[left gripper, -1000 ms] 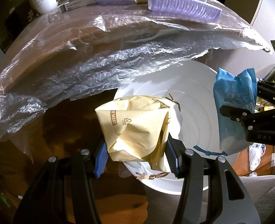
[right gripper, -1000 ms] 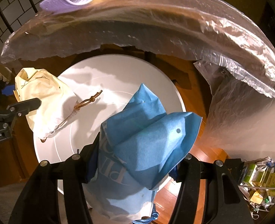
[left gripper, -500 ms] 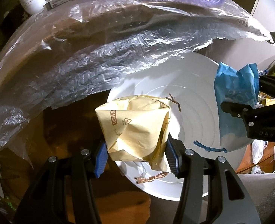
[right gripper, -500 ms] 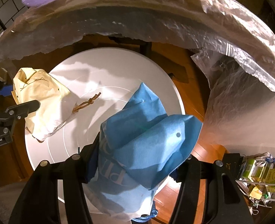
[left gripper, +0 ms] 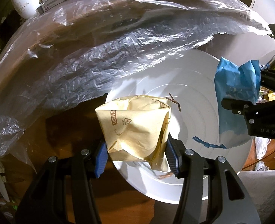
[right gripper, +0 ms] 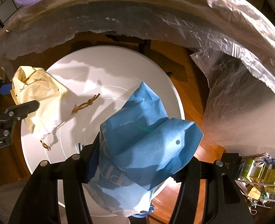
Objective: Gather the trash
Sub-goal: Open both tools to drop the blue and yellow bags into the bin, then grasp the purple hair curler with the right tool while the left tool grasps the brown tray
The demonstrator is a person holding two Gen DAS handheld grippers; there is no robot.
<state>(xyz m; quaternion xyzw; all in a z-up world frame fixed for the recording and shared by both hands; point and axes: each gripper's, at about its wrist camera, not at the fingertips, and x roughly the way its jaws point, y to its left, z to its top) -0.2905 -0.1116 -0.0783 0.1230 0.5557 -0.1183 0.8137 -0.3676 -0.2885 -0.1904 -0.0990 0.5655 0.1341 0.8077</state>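
Cream paper fills the left gripper (left gripper: 136, 154): its blue pads pinch a crumpled yellow paper bag (left gripper: 135, 128) from both sides, the bag bulging up toward 12 o'clock in the left wrist view. The right gripper (right gripper: 135, 165) is likewise clamped on a crumpled blue paper bag (right gripper: 146, 141), which spills forward over its fingers. Both bags hang above a round white disc (left gripper: 197, 112), which looks like a bin lid or a small round tabletop; I cannot tell which. Loose cord handles dangle from each bag, a brown one (right gripper: 85, 104) and a blue one (left gripper: 208, 143), lying over or just above the white surface.

Seen from the left wrist, the blue bag sits at about 3 o'clock; from the right wrist, the yellow bag sits at about 9 o'clock, with the white disc between them. The two loads are apart, not touching.

At 12 o'clock in both views, the table (right gripper: 137, 3) edge is draped in clear plastic sheeting (left gripper: 100, 56), overhanging the disc.

Judging by this, both pieces of trash are already in hand, and the next move turns on where the receptacle lies, probably below and between the grippers. Neither arm looks clearly nearer.
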